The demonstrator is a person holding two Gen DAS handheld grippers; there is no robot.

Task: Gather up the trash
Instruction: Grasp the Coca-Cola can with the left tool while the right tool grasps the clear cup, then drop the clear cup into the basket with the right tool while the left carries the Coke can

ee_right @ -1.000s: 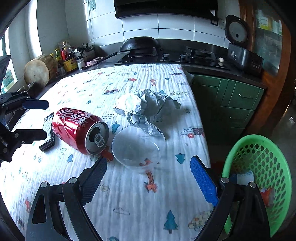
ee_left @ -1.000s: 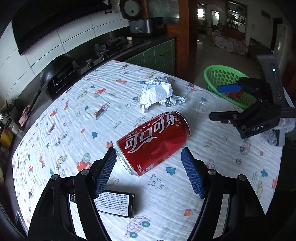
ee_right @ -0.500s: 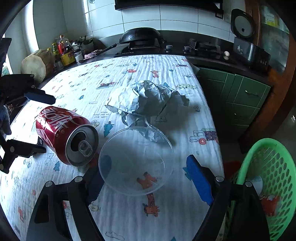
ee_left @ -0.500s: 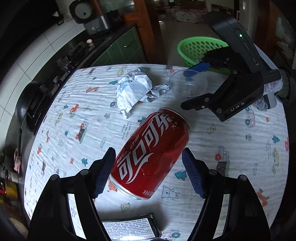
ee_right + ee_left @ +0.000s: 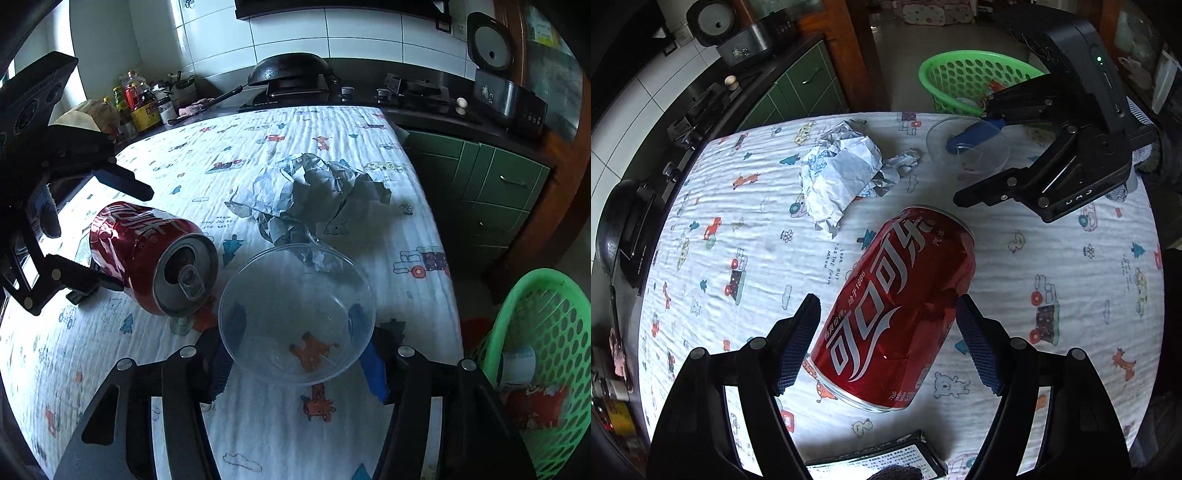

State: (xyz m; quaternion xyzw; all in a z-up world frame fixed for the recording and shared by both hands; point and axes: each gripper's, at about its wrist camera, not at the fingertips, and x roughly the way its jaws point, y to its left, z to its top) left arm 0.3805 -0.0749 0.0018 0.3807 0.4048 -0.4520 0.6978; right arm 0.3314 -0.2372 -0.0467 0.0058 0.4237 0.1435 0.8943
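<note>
Red can [image 5: 897, 310] lies on its side on bench [image 5: 1071, 266], dead centre between left hand-held gripper [image 5: 886, 332] pads, both wide apart, nothing held yet. Long axis runs diagonal, up-right, away. Right hand-held gripper [image 5: 299, 343] busy straddling clear cup [image 5: 295, 314], grip unclear.

White-tiled wall [image 5: 364, 35], green cabinets [image 5: 480, 177] — dark stove counter [image 5: 417, 99], daylight.

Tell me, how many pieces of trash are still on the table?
3: the red can, the crumpled paper and the clear plastic cup. More may be hidden outside the views.
</note>
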